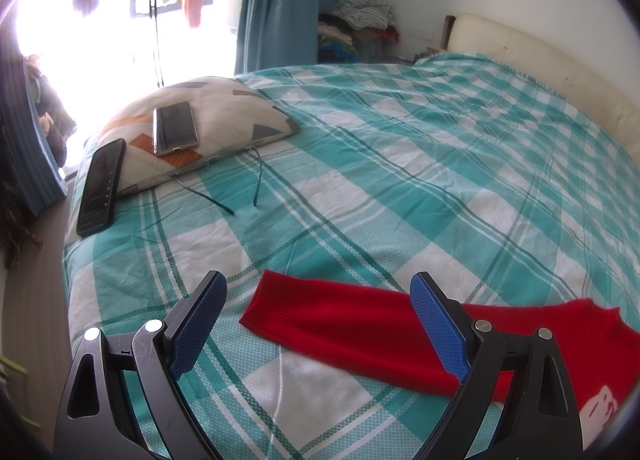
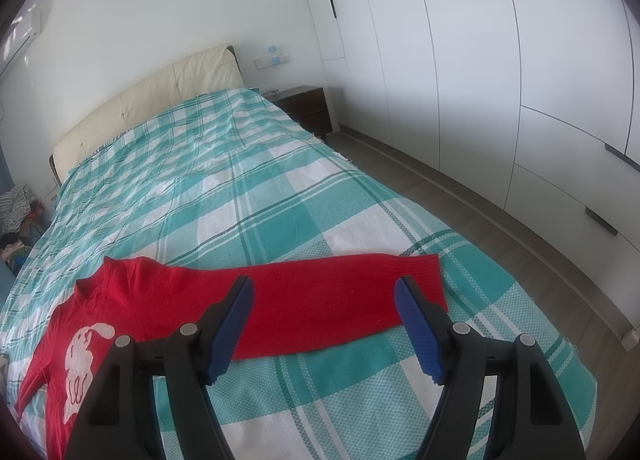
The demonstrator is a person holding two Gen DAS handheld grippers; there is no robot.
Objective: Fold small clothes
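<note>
A small red sweater point(image 2: 160, 300) with a white figure on its chest lies flat on the teal-and-white checked bedspread point(image 2: 248, 188). One sleeve point(image 2: 344, 300) stretches right in the right wrist view; the other sleeve point(image 1: 340, 320) stretches left in the left wrist view. My left gripper point(image 1: 318, 320) hovers open over that left sleeve, nothing between its blue pads point(image 1: 196, 332). My right gripper point(image 2: 324, 324) hangs open above the right sleeve, its blue pads point(image 2: 416, 328) apart and touching nothing.
A patterned cushion point(image 1: 224, 108) with a phone point(image 1: 175, 128) on it lies at the bed's far left; a second dark phone point(image 1: 102, 188) leans by it, cables trailing. Cream headboard point(image 2: 152, 100), nightstand point(image 2: 308, 106), white wardrobes point(image 2: 500, 60), curtain point(image 1: 276, 4) and a clothes pile point(image 1: 360, 20) surround the bed.
</note>
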